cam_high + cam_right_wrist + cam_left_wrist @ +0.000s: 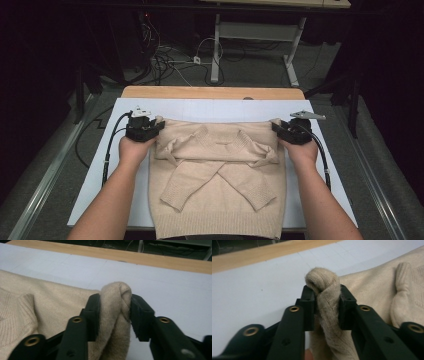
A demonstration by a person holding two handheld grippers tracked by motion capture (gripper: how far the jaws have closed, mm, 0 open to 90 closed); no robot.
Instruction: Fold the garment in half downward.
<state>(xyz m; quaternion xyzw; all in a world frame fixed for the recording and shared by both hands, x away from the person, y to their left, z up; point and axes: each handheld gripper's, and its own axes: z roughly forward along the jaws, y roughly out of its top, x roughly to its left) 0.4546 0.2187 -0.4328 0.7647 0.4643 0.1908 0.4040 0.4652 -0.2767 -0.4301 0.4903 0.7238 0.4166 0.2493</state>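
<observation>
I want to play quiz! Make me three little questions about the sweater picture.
1. True or false: the sweater's sleeves lie crossed over its front.
2. What colour is the sheet under the sweater: A white, B green, C red?
3. Which part of the sweater do the left tongs and right tongs have between them?

Key: 1 true. 2 A. 3 A bunched fold at each top corner, by the shoulders, at the far edge.
</observation>
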